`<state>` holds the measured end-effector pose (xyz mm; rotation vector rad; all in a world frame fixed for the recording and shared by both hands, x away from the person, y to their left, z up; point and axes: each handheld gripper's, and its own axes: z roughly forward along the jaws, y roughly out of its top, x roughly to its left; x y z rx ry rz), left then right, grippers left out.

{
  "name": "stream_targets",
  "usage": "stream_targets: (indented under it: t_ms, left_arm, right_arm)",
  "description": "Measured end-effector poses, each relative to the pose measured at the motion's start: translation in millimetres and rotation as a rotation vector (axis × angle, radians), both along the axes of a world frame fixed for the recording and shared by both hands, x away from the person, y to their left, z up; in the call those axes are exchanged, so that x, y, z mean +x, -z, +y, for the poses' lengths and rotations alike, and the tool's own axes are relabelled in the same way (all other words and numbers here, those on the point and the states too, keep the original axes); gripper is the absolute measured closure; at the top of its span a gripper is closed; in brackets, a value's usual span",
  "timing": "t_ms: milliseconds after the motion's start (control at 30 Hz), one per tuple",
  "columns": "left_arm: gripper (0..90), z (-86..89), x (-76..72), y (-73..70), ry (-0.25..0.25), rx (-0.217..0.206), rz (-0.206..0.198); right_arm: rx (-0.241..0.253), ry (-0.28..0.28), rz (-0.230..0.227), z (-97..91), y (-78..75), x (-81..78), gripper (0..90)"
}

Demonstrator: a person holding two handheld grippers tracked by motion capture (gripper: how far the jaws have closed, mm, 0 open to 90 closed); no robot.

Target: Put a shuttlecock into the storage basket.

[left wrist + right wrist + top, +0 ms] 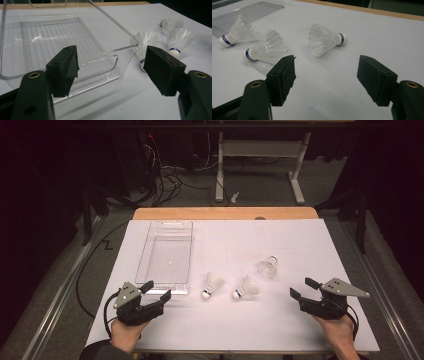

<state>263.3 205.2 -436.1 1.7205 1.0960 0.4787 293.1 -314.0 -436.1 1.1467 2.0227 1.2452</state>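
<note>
Three white shuttlecocks lie on the white table: one (212, 285) nearest the tray, one (245, 287) just right of it, and a third (268, 266) farther back. A clear plastic tray (149, 249) stands empty at the left. My left gripper (156, 291) rests open by the tray's near corner, nothing between its pads. In the left gripper view the tray wall (110, 32) sits straight ahead, with the shuttlecocks (146, 41) to the right. My right gripper (304, 288) is open at the right front, and the three shuttlecocks (325, 40) lie ahead of it.
The white sheet (310, 245) covers a wooden table whose far edge (225, 213) shows bare. Beyond it are a desk frame (260, 165) and cables on the floor. Open sheet lies between the two grippers.
</note>
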Motion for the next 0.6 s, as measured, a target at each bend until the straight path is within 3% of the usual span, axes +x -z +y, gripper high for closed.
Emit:
stream_targets:
  t_ms: [600]
  left_arm:
    - [28.0, -1.2, 0.5, -0.5, -0.010, 0.004, 0.025]
  right_arm:
    - [0.007, -0.004, 0.002, -0.7, 0.3, 0.0, 30.9]
